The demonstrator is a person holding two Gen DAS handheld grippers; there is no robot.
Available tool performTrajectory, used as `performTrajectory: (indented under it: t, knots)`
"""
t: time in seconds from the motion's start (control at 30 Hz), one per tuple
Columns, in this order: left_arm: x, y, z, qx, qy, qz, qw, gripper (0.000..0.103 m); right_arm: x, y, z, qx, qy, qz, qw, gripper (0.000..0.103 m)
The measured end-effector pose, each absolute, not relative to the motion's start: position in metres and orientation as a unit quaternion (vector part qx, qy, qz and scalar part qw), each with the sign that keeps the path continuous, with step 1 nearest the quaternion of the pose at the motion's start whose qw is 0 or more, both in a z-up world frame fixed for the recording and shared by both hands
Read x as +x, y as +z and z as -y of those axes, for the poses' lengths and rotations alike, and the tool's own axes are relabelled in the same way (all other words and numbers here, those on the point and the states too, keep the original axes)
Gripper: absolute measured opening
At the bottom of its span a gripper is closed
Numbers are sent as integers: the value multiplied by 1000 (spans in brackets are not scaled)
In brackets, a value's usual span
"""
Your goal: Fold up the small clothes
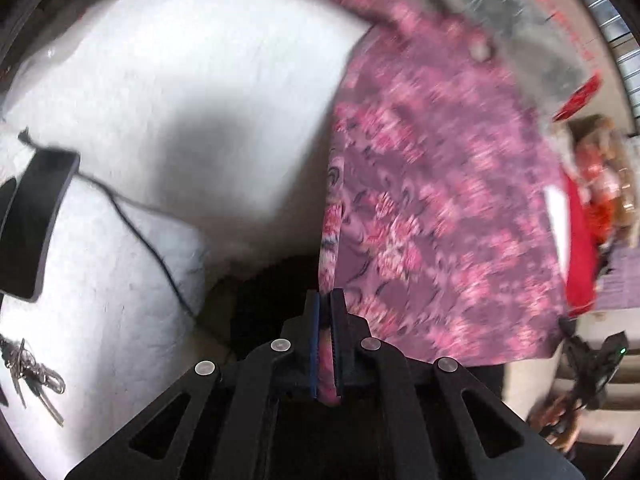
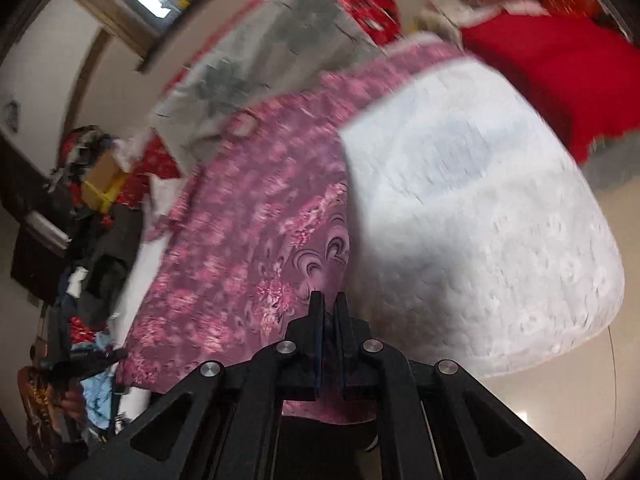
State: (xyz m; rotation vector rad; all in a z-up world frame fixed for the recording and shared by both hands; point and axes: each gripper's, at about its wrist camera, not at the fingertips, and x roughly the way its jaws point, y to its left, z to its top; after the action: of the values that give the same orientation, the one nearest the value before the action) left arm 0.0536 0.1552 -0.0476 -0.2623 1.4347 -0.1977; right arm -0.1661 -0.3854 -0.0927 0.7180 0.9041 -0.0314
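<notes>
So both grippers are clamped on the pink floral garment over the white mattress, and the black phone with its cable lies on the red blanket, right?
Not quite. The black phone with its cable lies on the white mattress, not on the red blanket, as the left wrist view shows. The rest holds: the left gripper and right gripper both have their jaws shut on the pink floral garment.

My left wrist camera looks forward along its jaws, close over the pink floral garment (image 1: 432,200) and the white bed (image 1: 160,80) at its left. My right wrist camera looks along its own jaws, equally near, with the bed (image 2: 480,208) at right. Both share garment (image 2: 240,232) and bed.
</notes>
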Motion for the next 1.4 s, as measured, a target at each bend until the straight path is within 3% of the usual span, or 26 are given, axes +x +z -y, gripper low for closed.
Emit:
performTrajectory:
  t: [0.2, 0.23, 0.33, 0.37, 0.43, 0.5, 0.8, 0.87, 1.03, 1.13, 1.2, 1.27, 1.3, 1.4]
  knots:
    - [82, -52, -150, -103, -77, -637, 760, 6, -148, -151, 399, 372, -47, -493, 785, 6]
    - [85, -42, -145, -100, -80, -625, 770, 12, -147, -146, 402, 371, -48, -491, 787, 9]
    - [110, -25, -112, -75, -85, -584, 804, 53, -130, -114, 426, 359, -63, -448, 816, 10]
    - [124, -17, -98, -63, -86, -565, 818, 61, -120, -103, 441, 364, -68, -427, 825, 12]
    - [147, -14, -69, -41, -95, -545, 832, 66, -99, -92, 468, 378, -84, -401, 830, 26]
    - [150, -17, -35, -27, -108, -535, 838, 67, -72, -88, 504, 399, -116, -372, 830, 37]
    - [278, -87, 78, 34, -79, -521, 849, 68, 16, -146, 665, 546, -262, -274, 747, 41]
    - [293, -107, 87, 23, -79, -533, 842, 68, 29, -165, 687, 575, -276, -255, 726, 51]
    - [297, -126, 95, 30, -88, -515, 852, 82, 72, -212, 717, 617, -270, -255, 694, 51]
    - [295, -125, 92, 38, -93, -511, 854, 82, 93, -229, 723, 627, -267, -244, 690, 62]
    - [295, -125, 90, 38, -96, -512, 853, 82, 99, -237, 729, 655, -256, -215, 677, 62]
    - [297, -122, 91, 39, -99, -513, 852, 81, 98, -236, 736, 671, -241, -187, 676, 47]
    - [299, -118, 91, 37, -102, -509, 854, 81, 97, -231, 737, 672, -231, -170, 683, 12]
    - [312, -107, 93, 39, -105, -482, 869, 80, 89, -195, 743, 629, -239, -144, 725, 8]
